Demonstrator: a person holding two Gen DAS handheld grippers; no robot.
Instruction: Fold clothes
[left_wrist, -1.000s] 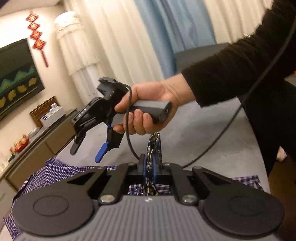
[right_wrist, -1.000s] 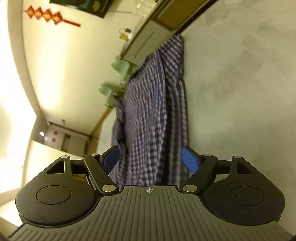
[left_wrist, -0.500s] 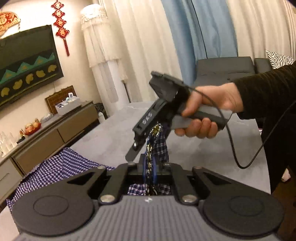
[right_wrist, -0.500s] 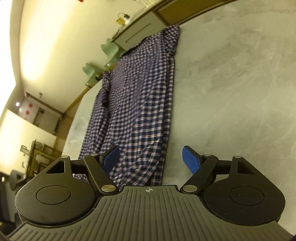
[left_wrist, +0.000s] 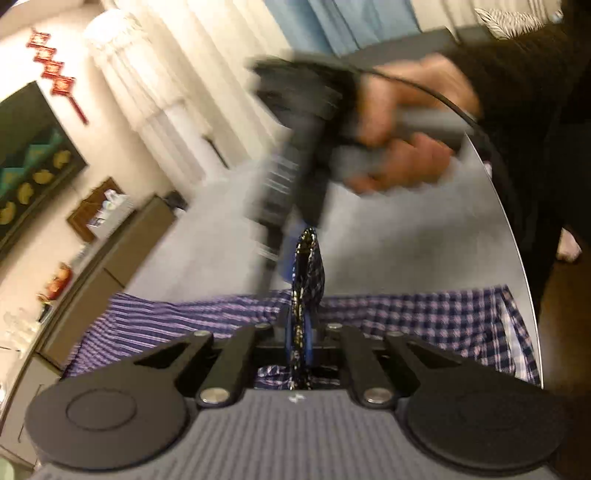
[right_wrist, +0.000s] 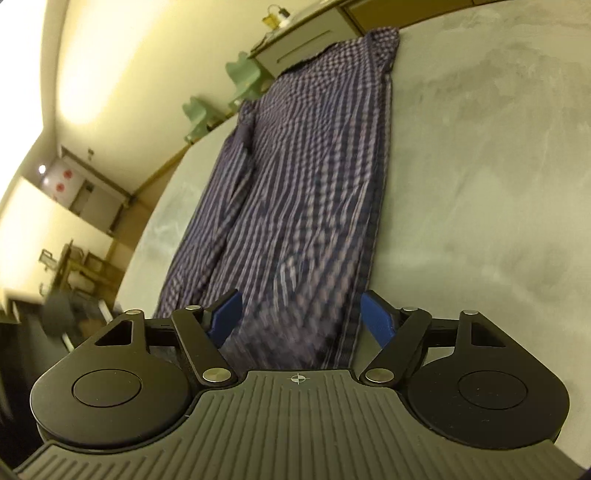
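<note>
A blue and purple checked shirt (right_wrist: 295, 192) lies stretched along the grey table (right_wrist: 480, 184); it also shows in the left wrist view (left_wrist: 424, 314). My left gripper (left_wrist: 300, 332) is shut on a bunched fold of the shirt (left_wrist: 308, 266) that sticks up between its fingers. My right gripper (right_wrist: 298, 314) is open, its blue pads (right_wrist: 375, 314) on either side of the shirt's near end, with nothing held. In the left wrist view the right gripper (left_wrist: 291, 177) appears blurred, held by a hand just above and beyond the pinched fold.
A low wooden sideboard (left_wrist: 110, 251) runs along the table's far side. A dark sofa (left_wrist: 406, 40) and curtains (left_wrist: 221, 55) stand behind. The table's curved edge (left_wrist: 517, 258) is at the right. Green chairs (right_wrist: 243, 74) stand beyond the shirt's far end.
The right gripper has swung down toward the pinched fold and the shirt's near end, still open. The left gripper keeps its hold; its view has tilted.
</note>
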